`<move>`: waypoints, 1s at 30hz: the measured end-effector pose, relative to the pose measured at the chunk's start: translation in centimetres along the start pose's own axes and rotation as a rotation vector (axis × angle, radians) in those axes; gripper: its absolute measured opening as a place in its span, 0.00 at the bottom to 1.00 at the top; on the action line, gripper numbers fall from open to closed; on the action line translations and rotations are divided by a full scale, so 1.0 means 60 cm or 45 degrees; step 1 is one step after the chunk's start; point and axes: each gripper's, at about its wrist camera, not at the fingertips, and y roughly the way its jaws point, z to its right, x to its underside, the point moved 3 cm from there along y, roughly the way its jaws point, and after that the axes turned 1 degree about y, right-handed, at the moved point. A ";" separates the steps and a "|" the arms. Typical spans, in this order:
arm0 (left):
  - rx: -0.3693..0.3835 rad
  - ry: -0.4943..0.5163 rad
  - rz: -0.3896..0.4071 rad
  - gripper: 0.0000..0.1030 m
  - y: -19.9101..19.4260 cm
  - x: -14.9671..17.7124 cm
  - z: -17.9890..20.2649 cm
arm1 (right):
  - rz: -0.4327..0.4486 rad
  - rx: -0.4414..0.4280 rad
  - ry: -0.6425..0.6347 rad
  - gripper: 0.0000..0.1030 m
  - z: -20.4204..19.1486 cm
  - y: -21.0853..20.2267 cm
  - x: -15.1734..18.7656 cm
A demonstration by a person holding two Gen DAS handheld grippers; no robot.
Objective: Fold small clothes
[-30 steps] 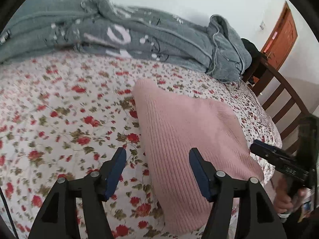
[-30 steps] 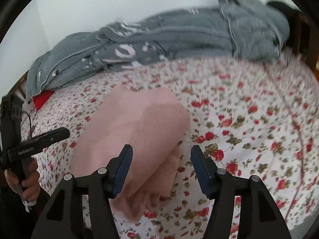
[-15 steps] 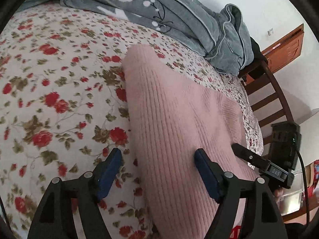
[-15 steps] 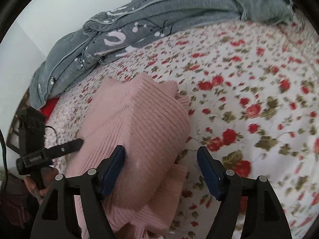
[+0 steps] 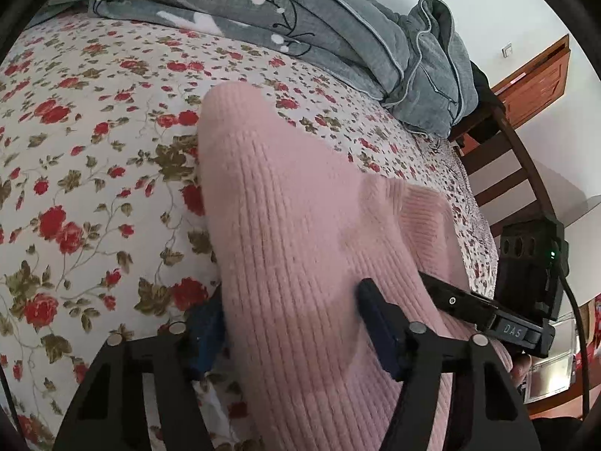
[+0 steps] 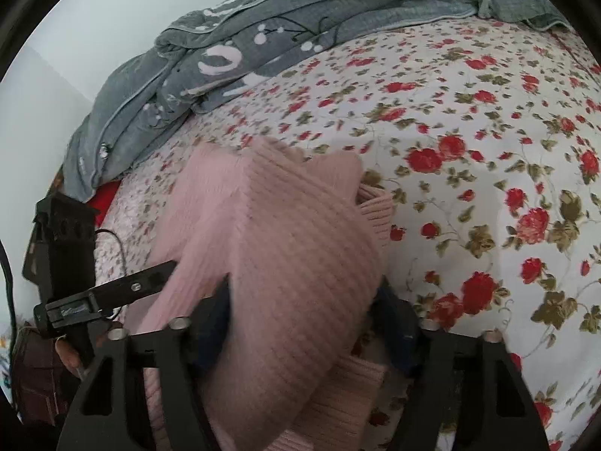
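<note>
A folded pink ribbed sweater (image 5: pixel 300 206) (image 6: pixel 281 225) lies on the floral bed sheet (image 5: pixel 94 150). My left gripper (image 5: pixel 291 319) straddles its left edge: one blue pad sits tucked against the side, the other rests on top, and the jaws are closing with knit bunched between them. My right gripper (image 6: pixel 304 319) holds the opposite edge the same way, closing, and the fabric bulges up through the gap and hides both pads. Each view catches the other gripper's black finger (image 5: pixel 450 298) (image 6: pixel 150 274) at the sweater's far side.
A rumpled grey quilt (image 5: pixel 300 18) (image 6: pixel 263 37) lies along the back of the bed. Dark wooden rails (image 5: pixel 507 158) and a brown door (image 5: pixel 537 79) stand past the bed's right side. Something red (image 6: pixel 107 195) shows at the bed's left edge.
Both grippers dropped down and forward onto the sweater. Their jaws spread wider, then narrowed, and the sweater's two side edges now sit bunched between the pads.
</note>
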 end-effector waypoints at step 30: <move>-0.199 -0.028 0.236 0.30 -0.189 -0.142 -0.108 | 0.127 -0.316 -0.097 0.28 -0.201 0.062 -0.127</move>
